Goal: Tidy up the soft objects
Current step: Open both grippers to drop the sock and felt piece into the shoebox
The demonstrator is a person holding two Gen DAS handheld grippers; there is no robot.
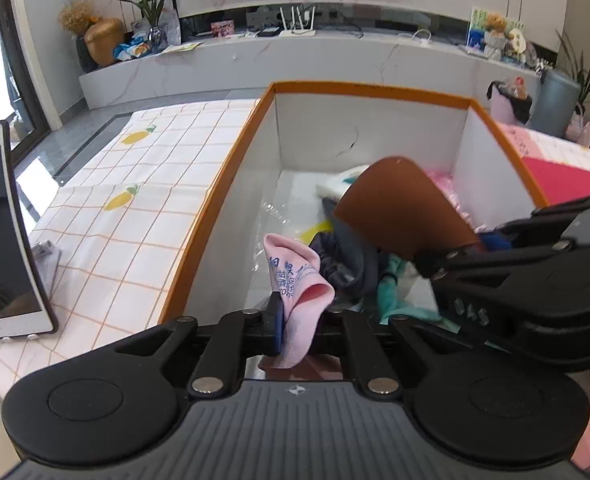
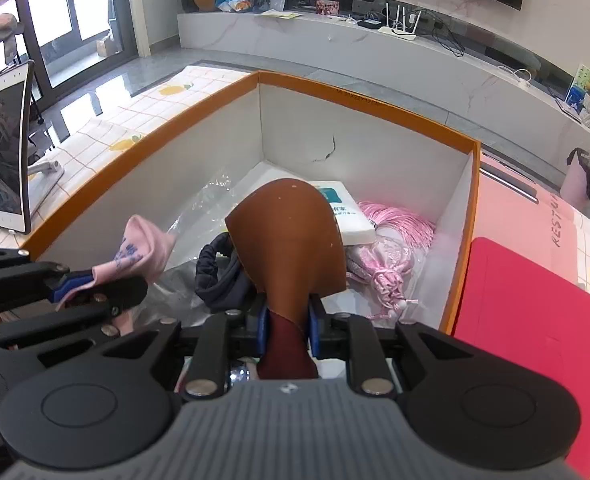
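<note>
Pinched between the blue pads of the left gripper (image 1: 295, 320) is a pink printed cloth (image 1: 295, 276), its free end sticking up just inside the near wall of the orange-rimmed box (image 1: 369, 90). Beside it, the right gripper (image 2: 285, 330) has its jaws closed narrowly on the neck of a brown leather-like sheet (image 2: 291, 236), which fans out over the middle of the box. Neither piece has been let go, though both hang within the box walls. Already lying on the box floor are a dark scrunchie (image 2: 219, 272), a white tissue pack (image 2: 347, 216) and a pink tasselled pouch (image 2: 383, 264) toward its far right corner. By my reading, most of the sorting is done; releasing these two pieces remains.
</note>
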